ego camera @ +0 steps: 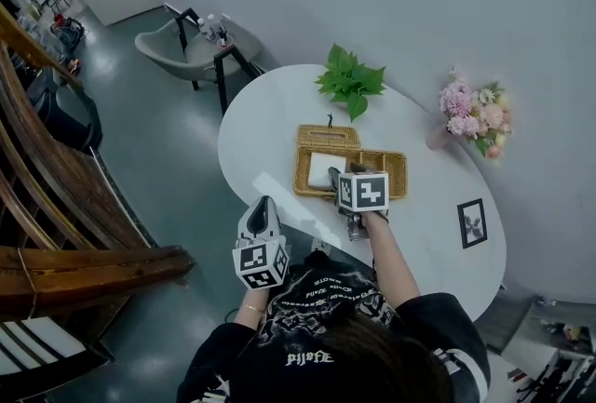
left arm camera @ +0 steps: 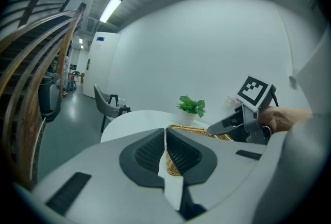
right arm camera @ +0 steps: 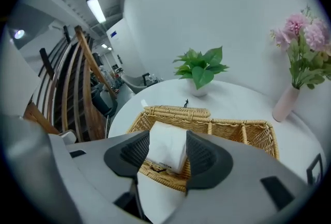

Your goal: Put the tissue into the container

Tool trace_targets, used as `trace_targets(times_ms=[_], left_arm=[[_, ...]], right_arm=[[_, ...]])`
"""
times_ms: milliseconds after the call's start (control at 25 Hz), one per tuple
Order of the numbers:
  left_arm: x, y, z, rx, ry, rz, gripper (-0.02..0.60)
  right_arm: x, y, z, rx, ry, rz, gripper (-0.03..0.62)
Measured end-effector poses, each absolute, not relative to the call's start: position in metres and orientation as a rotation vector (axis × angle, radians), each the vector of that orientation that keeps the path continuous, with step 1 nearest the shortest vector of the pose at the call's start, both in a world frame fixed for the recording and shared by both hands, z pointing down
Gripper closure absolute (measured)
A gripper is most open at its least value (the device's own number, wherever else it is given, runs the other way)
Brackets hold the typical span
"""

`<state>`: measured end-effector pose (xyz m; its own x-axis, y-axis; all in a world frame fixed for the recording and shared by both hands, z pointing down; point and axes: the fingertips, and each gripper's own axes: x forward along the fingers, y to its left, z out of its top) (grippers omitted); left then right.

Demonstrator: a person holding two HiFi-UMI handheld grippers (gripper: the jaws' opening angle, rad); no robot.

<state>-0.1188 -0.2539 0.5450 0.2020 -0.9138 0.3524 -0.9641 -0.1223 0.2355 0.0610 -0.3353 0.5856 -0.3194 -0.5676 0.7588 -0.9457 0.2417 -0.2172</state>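
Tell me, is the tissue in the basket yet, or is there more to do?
Nearly finished. Done: the tissue lies in the wicker basket. In hand: nothing is gripped. The right gripper has open jaws either side of the tissue, and the left gripper is shut and empty. Left: probably just lifting the right gripper away.

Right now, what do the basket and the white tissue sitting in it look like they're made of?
The basket looks like woven wicker or rattan, natural tan and matte: plaited strands and a braided rim show. The tissue looks like soft white paper, matte, folded into a block with rounded edges. I cannot tell whether it has a plastic wrap.
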Motion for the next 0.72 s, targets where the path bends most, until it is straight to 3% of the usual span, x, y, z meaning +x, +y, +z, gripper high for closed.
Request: trace_targets(times_ms=[520,600,720], left_arm=[[-0.092,-0.248,0.524,2.274,-1.618,0.139,0.551],[-0.086,-0.244,0.524,2.293,-1.593,0.135,0.551],[-0.079,-0.237,0.527,2.32,-1.561,0.14,0.551]], right_arm=[[0.07,-0.283,0.529,1.61,-2.155,0.638,0.358],[0.077,-0.273,0.527,1.687,-2.144,0.569,0.403],[0.082,-0.256,0.533,1.748,-2.128,0.537,0.411]])
